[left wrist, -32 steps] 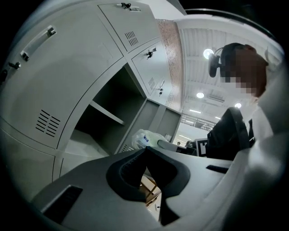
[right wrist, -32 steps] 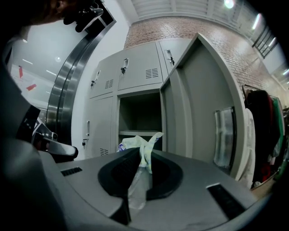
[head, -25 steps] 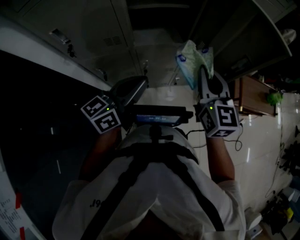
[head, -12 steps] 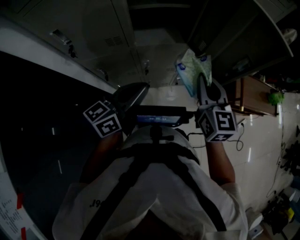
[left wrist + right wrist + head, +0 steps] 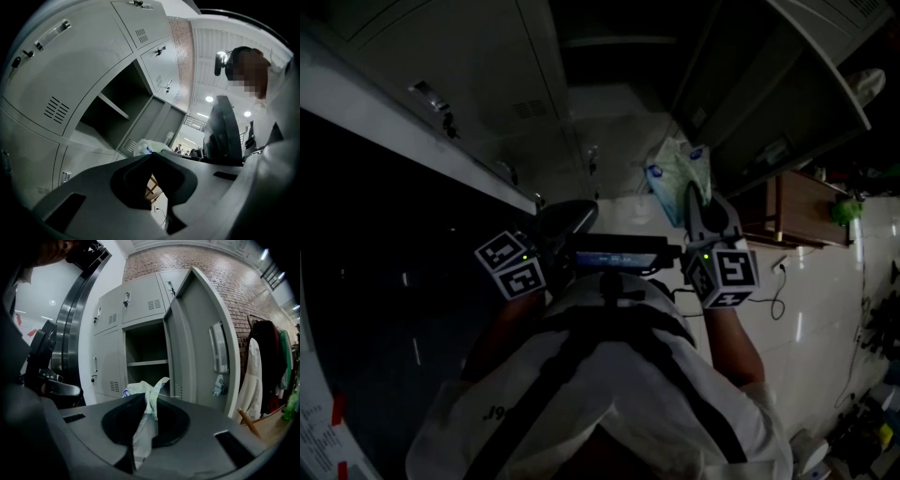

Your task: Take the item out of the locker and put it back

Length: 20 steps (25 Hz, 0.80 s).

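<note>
The right gripper (image 5: 145, 399) has its fingers clamped on the pale plastic bag (image 5: 153, 385), with the open locker (image 5: 145, 345) at twelve o'clock beyond. The left gripper (image 5: 151, 154), at its nine o'clock, has its fingers closed and empty.

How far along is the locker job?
Done, it seems: the bag is outside the open locker. In hand: the right gripper is shut on it, in front of the locker. Left: putting it back inside. The left gripper is shut and empty.

White short-sleeved shirt (image 5: 609, 403), black harness straps (image 5: 567, 352); grey left gripper (image 5: 566, 214) and right gripper (image 5: 690, 193), each bearing a black-and-white marker cube (image 5: 512, 266) with a green light.
</note>
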### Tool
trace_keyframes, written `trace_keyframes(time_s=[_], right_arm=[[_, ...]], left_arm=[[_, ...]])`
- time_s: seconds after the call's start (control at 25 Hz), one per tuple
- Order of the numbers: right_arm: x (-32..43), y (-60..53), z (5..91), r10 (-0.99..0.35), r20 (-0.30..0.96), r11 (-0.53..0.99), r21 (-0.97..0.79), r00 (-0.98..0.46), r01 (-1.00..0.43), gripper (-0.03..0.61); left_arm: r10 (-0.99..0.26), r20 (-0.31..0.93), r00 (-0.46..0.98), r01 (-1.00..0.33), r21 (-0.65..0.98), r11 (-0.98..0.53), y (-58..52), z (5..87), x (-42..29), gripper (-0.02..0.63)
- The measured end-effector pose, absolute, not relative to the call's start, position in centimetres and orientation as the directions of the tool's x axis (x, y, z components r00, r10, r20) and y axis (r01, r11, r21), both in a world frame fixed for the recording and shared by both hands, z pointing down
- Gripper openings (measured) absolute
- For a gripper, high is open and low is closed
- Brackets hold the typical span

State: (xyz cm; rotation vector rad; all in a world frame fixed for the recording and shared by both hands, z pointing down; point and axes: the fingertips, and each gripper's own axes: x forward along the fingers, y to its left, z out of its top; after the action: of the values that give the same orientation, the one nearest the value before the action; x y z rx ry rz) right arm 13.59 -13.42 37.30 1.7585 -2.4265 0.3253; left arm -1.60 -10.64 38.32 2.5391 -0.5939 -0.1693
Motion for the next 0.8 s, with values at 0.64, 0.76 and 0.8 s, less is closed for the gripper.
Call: trace_keyframes(time_s=[0.64, 0.76, 0.8], right_arm=[[13.1, -12.3, 39.2, -0.907, 0.267, 0.308, -0.114, -0.327, -0.945, 0.02], [12.9, -12.4, 39.4, -0.904, 0.27, 0.313, -0.117, -0.333, -0.943, 0.02], [12.9, -12.4, 39.5, -0.903, 0.271, 0.314, -0.118, -0.334, -0.942, 0.02]], left_arm=[[-0.396, 0.027, 0.918, -0.352, 0.517, -0.78, -9.5, 39.5, -0.4, 0.0], [-0.389, 0.028, 0.921, -0.346, 0.518, -0.782, -9.4, 39.5, -0.3, 0.0], [-0.386, 0.029, 0.922, -0.345, 0.516, -0.784, -9.4, 39.6, -0.3, 0.0]])
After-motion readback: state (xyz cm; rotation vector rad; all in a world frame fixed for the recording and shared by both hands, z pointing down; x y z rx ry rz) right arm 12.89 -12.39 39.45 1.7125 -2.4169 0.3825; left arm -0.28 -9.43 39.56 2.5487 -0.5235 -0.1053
